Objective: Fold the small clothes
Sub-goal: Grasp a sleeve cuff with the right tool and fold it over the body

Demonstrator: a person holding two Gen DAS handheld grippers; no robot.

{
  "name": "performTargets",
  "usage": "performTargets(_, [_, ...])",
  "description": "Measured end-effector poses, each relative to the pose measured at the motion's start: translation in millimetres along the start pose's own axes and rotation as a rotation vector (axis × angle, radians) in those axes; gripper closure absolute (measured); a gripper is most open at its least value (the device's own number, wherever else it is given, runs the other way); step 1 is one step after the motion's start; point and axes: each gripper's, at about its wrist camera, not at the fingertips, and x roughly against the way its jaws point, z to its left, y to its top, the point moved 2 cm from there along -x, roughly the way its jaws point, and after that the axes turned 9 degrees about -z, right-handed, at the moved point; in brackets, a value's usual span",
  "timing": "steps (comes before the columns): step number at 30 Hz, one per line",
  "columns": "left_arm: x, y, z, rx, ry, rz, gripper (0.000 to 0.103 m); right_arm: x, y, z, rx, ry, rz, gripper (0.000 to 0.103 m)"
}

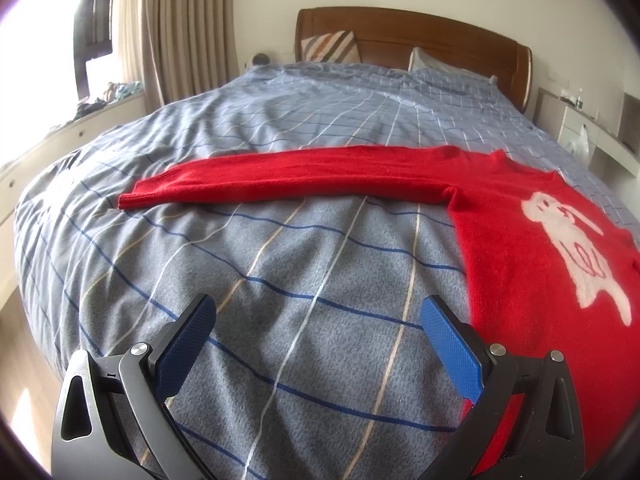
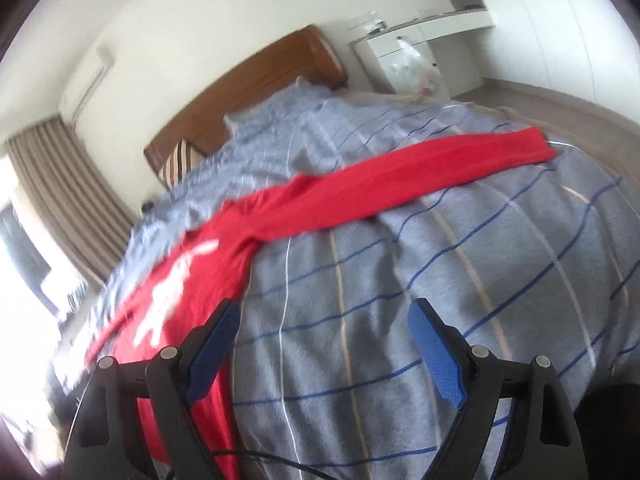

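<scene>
Red knitted wool forms the small sweater (image 1: 520, 216), which is spread flat on a grey-blue checked bed cover (image 1: 280, 272) with its white animal motif (image 1: 576, 248) facing up. One long sleeve (image 1: 280, 180) is stretched straight out across the cover, ending in a ribbed cuff (image 1: 132, 200) short of the rounded bed edge. In the right wrist view the other sleeve (image 2: 420, 172) is laid out the opposite way, its cuff close to the far side of the bed; that view is blurred.

A broad stretch of bare cover is seen below each sleeve, crossed by thin blue, white and tan lines over a soft, fuzzy weave. The left gripper (image 1: 316, 312) is held spread wide above this bare cloth, just beside the sweater's body edge, with nothing between its blue textured pads (image 1: 448, 344). The right gripper (image 2: 324, 320) is likewise spread wide and empty, its left finger over the sweater's side edge.

A curved brown wooden headboard (image 1: 420, 36) closes the far end, and a striped cushion (image 1: 332, 46) is propped against it.
</scene>
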Motion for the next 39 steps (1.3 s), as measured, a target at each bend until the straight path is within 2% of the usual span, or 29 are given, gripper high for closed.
performTargets(5, [-4.4, 0.8, 3.1, 0.016, -0.01, 0.01, 0.001, 2.0, 51.0, -63.2, -0.279, -0.026, -0.08, 0.019])
performTargets(9, [-4.3, 2.3, 7.0, 0.037, -0.011, 0.006, 0.001, -25.6, 76.7, -110.0, -0.52, -0.041, -0.066, 0.027])
performTargets(10, [-4.7, 2.4, 8.4, 0.042, -0.01, 0.008, 0.001, -35.2, 78.6, -119.6, -0.566, -0.054, -0.049, 0.03])
performTargets(12, [-5.9, 2.4, 11.3, 0.053, -0.007, 0.013, 0.001, -49.1, 78.1, -143.0, -0.675, -0.083, -0.044, 0.046])
performTargets(15, [-7.4, 2.0, 15.4, 0.07, -0.005, 0.021, 0.001, -53.2, 78.7, -164.7, -0.795, -0.092, -0.096, 0.051])
performTargets(22, [-10.8, -0.2, 17.2, 0.085, -0.003, 0.037, 0.001, -72.3, 93.3, -151.0, -0.698, -0.162, -0.071, 0.051])
performTargets(23, [-10.8, -0.2, 17.1, 0.085, -0.003, 0.036, 0.001, -76.4, 96.3, -149.6, -0.681, -0.176, -0.063, 0.055])
performTargets(25, [-10.5, -0.3, 17.2, 0.085, -0.003, 0.036, 0.001, -86.7, 101.4, -146.8, -0.638, -0.182, -0.029, 0.086])
performTargets(26, [-10.3, -0.2, 17.6, 0.087, -0.003, 0.036, 0.001, -92.3, 101.8, -145.5, -0.618, -0.191, 0.001, 0.098])
performTargets(29, [-9.4, 0.8, 21.2, 0.11, -0.01, 0.035, 0.001, -88.7, 111.4, -130.2, -0.547, -0.213, -0.007, 0.098])
performTargets(31, [-10.5, 1.4, 23.8, 0.13, -0.013, 0.037, 0.001, -86.8, 129.3, -100.7, -0.435, -0.197, -0.029, 0.098])
performTargets(33, [-13.4, 1.7, 25.8, 0.145, -0.017, 0.044, 0.001, -91.4, 149.1, -55.6, -0.32, -0.136, -0.039, 0.098])
performTargets(36, [-16.8, 2.3, 28.6, 0.166, -0.025, 0.057, 0.001, -105.8, 167.1, 33.2, -0.16, -0.004, -0.029, 0.098])
performTargets(39, [-17.7, 2.5, 32.3, 0.184, -0.033, 0.061, 0.001, -132.2, 164.5, 128.4, -0.022, 0.129, 0.009, 0.098])
